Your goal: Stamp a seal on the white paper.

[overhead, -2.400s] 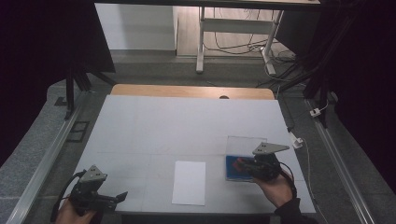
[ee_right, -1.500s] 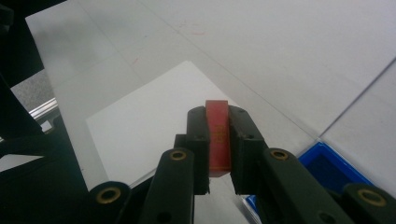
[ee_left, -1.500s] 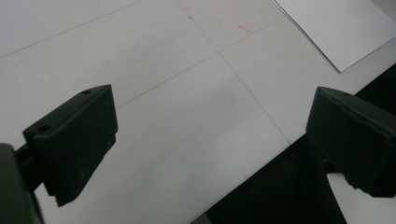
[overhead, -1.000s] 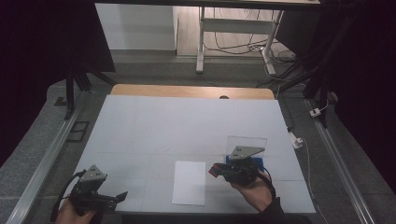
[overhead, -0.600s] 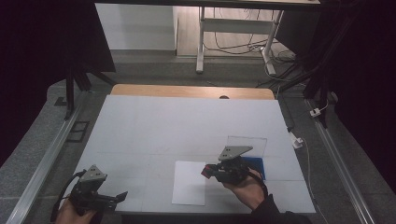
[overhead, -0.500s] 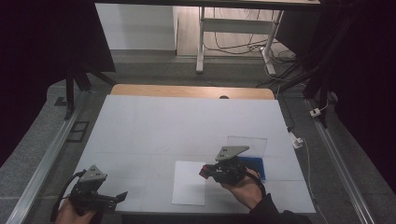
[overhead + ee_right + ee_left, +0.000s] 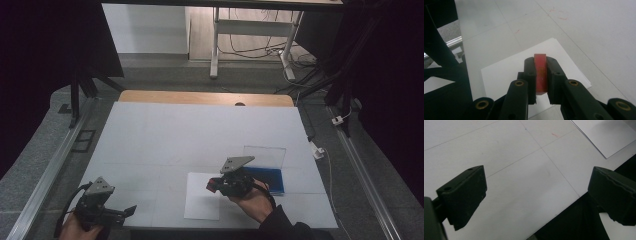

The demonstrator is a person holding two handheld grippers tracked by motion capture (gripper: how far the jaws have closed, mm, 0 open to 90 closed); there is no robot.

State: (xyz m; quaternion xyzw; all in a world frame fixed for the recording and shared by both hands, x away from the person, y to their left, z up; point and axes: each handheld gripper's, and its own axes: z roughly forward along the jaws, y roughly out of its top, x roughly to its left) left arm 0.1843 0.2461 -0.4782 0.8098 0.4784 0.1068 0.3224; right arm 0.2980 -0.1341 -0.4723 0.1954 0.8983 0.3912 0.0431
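Gripping a small red block point(image 7: 540, 72) flat between its closed jaws, the right gripper point(image 7: 214, 185) is hovering over the white sheet point(image 7: 202, 206); lowering it squarely should be keeping it level, while the left gripper point(image 7: 131, 210) is resting open near the table point(image 7: 200, 130) edge.

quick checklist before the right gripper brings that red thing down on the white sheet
1. Right gripper clamped on the red block: ok.
2. Block square between the pads, not slipping: ok in the right gripper view.
3. Block over the white sheet: ok, above its upper right part.
4. Sheet lying flat on the table: ok.
5. Left gripper open and away from the sheet: ok.
6. Gap between block and sheet: cannot tell.
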